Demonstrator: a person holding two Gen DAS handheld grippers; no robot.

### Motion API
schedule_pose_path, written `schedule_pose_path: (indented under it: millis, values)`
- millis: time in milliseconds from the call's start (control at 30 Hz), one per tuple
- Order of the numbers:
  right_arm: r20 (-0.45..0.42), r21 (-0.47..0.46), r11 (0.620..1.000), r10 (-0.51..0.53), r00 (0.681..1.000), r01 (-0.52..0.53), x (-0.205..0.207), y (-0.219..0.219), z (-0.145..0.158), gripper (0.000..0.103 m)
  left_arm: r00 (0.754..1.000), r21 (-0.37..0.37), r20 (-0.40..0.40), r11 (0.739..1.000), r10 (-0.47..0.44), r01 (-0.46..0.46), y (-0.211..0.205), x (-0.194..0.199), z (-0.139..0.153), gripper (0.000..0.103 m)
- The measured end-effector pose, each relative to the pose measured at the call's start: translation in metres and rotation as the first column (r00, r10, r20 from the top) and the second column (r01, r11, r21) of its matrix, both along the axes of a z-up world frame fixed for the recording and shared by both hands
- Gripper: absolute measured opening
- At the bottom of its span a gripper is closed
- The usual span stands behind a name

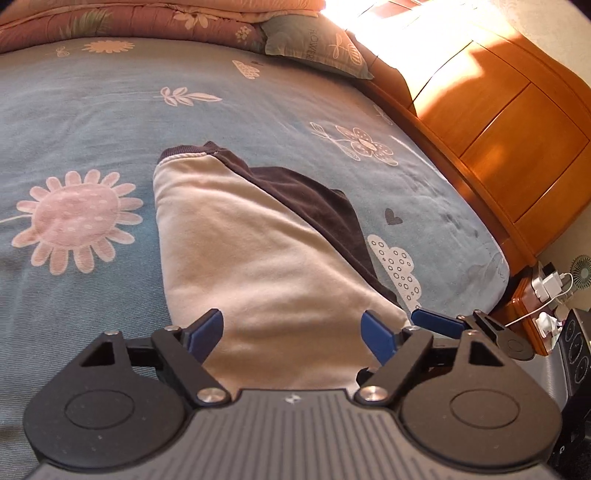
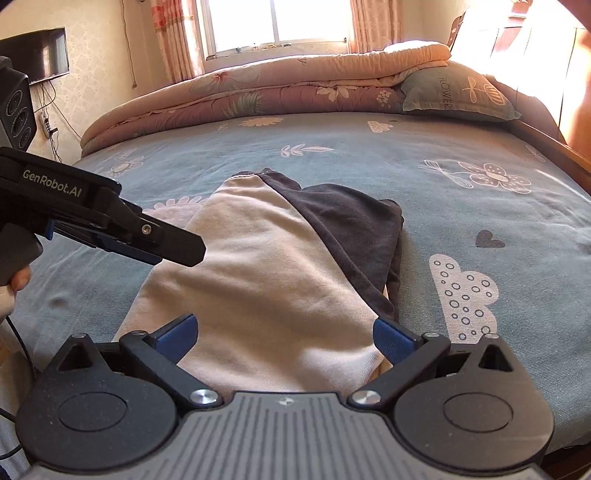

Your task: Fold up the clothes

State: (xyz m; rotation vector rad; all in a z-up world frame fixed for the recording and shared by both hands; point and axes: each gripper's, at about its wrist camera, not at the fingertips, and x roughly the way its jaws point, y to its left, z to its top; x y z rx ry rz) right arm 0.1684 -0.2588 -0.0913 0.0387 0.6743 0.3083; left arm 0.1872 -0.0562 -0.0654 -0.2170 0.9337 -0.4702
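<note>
Blue flowered bedsheet bears soft cream-and-brown folded garment.

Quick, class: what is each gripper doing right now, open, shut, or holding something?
Left gripper: open, holding nothing, above the folded garment.
Right gripper: open wide, holding nothing, above the same garment.

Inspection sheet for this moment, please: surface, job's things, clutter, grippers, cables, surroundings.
Surface: bed sheet, blue with flower prints, mostly bare.
Job's things: cream and dark brown garment, lying folded in the middle of the sheet.
Clutter: folded quilt and pillow at the far edge.
Grippers: left gripper and right gripper, jaws open over the garment's near end, holding nothing.
Cables: white charger lead on the bedside table.
Surroundings: wooden headboard, window, wall television.
</note>
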Motion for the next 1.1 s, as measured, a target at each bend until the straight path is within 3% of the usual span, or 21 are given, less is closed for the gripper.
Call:
schedule_pose_path:
  millis: [367, 700, 833, 1000, 1100]
  values:
    - [0.052, 0.012, 0.996, 0.088, 0.995, -0.089, 0.045, 0.028, 0.019, 0.103, 0.986, 0.111, 0.022, 0.98, 0.165, -0.167, 0.046, -0.011, 0.01, 0.086]
    - [-0.114, 0.026, 0.999, 0.038, 0.993, -0.036, 0.056, 0.028, -0.019, 0.103, 0.984, 0.129, 0.017, 0.976, 0.176, -0.177, 0.054, -0.012, 0.008, 0.087]
    - [-0.093, 0.055, 0.998, 0.04, 0.995, -0.035, 0.046, 0.024, -0.013, 0.103, 0.985, 0.131, 0.027, 0.976, 0.171, -0.173, 0.054, -0.013, 0.01, 0.087]
    - [-0.006, 0.074, 0.993, 0.094, 0.996, -0.093, 0.046, 0.033, 0.004, 0.103, 0.983, 0.153, 0.048, 0.971, 0.178, -0.183, 0.055, -0.016, 0.013, 0.087]
    - [-0.007, 0.071, 0.99, 0.119, 0.993, -0.119, 0.053, 0.042, 0.0, 0.103, 0.982, 0.164, 0.059, 0.968, 0.182, -0.189, 0.057, -0.019, 0.013, 0.087]
